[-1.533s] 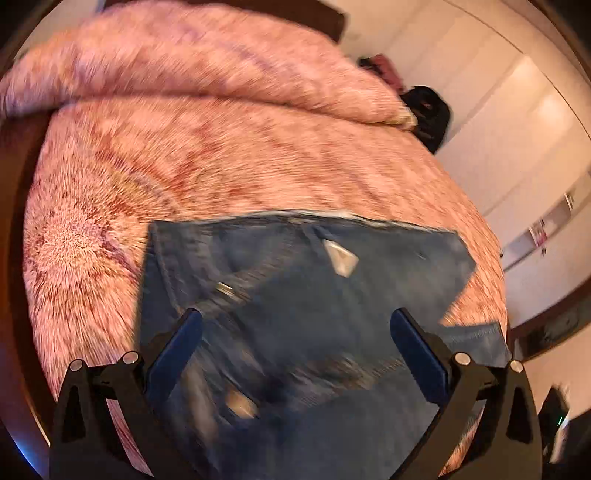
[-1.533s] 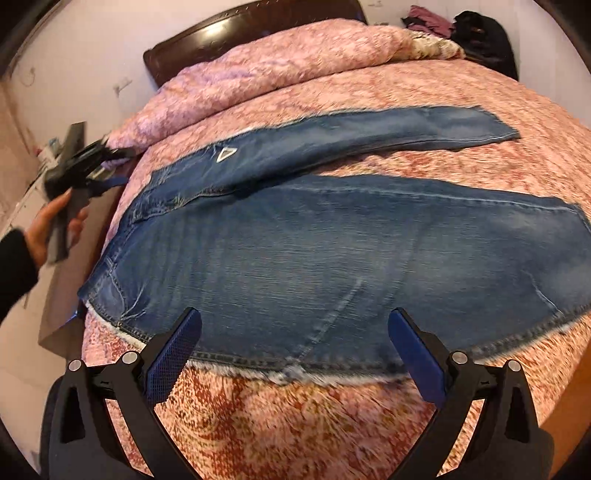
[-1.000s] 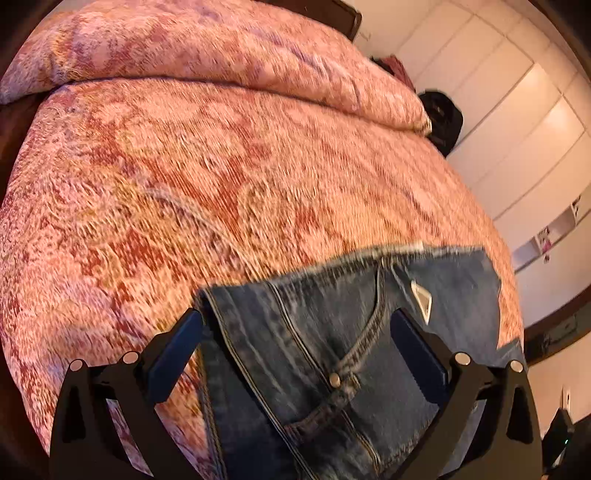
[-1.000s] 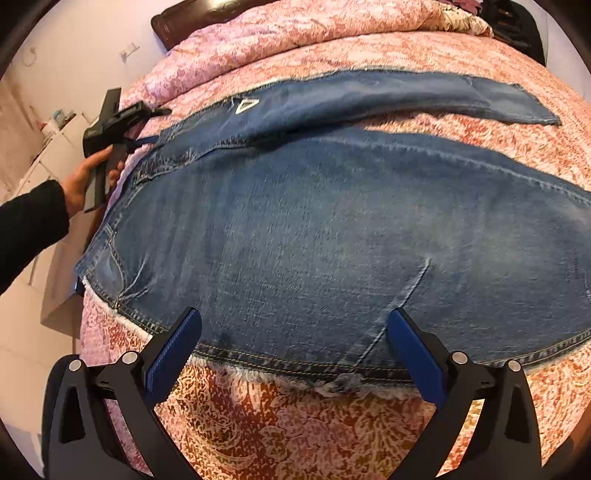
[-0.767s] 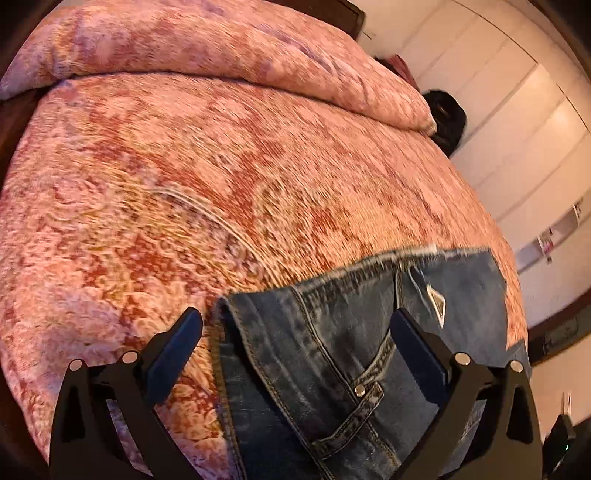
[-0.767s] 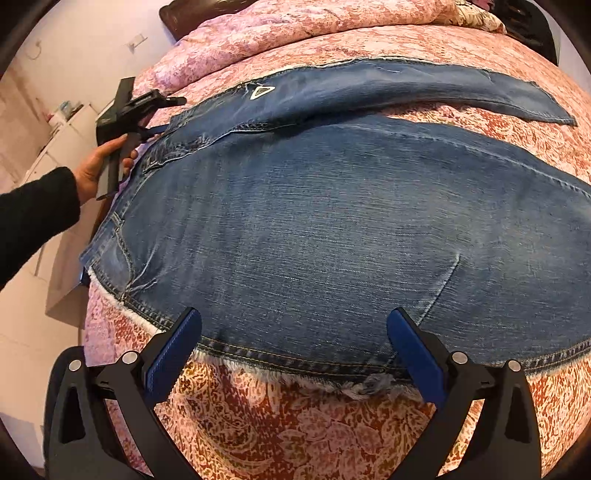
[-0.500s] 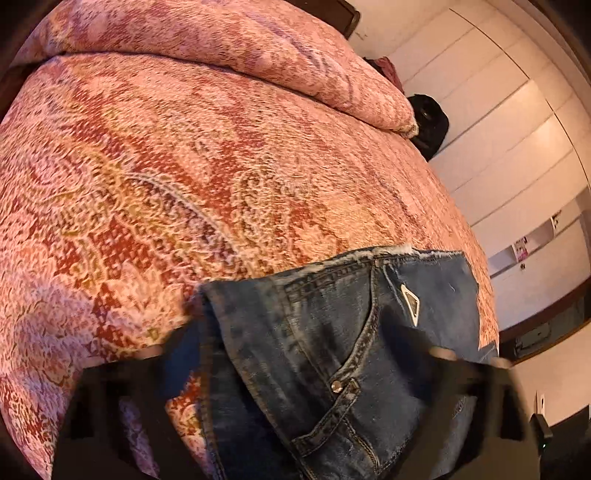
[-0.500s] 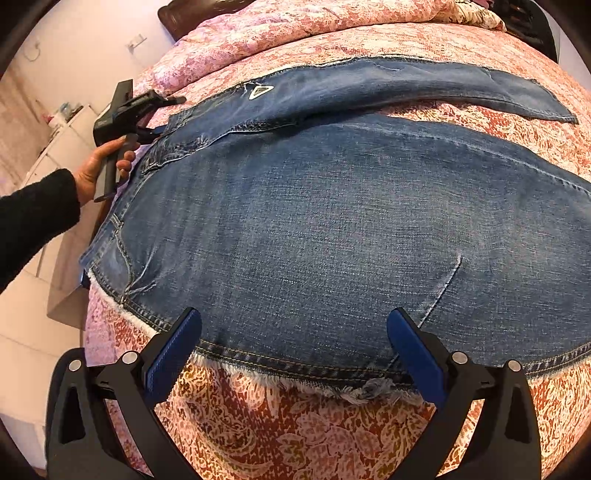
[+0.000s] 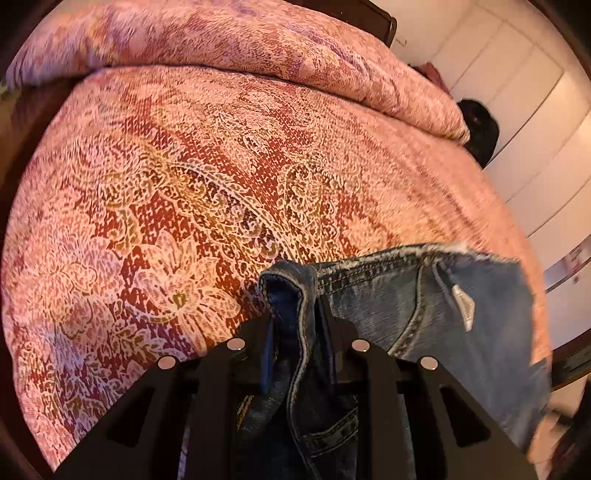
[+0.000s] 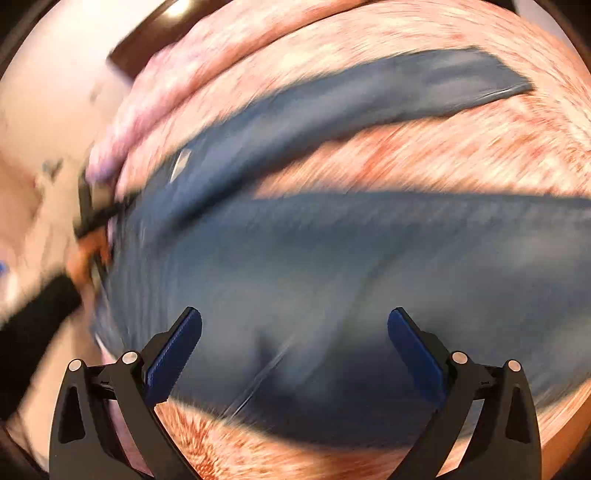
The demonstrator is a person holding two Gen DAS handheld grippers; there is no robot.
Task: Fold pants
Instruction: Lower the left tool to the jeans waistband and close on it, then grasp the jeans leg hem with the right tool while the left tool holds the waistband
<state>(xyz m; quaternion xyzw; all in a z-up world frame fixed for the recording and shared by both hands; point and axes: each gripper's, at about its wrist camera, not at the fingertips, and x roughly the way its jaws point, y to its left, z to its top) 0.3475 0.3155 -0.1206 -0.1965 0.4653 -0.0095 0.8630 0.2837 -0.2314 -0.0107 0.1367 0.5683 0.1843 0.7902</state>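
Blue jeans (image 9: 406,295) lie spread on a pink patterned bedspread (image 9: 184,184). My left gripper (image 9: 295,314) is at their waistband corner, jaws closing, with a bunched fold of denim pinched between the pads. In the right wrist view, blurred by motion, the jeans (image 10: 332,266) stretch across the bed with both legs running to the right. My right gripper (image 10: 295,332) hovers open above the near leg, nothing between its fingers. At the left edge a hand (image 10: 85,258) in a black sleeve holds the left gripper (image 10: 92,210) at the waistband.
A rolled pink duvet (image 9: 258,48) lies along the head of the bed below a dark headboard (image 9: 369,18). A black bag (image 9: 480,125) sits beside the bed near white wardrobe doors (image 9: 535,110).
The left jaws have come together from wide open onto the waistband corner, which now bunches up between them. The right gripper has swept sideways over the jeans, still open.
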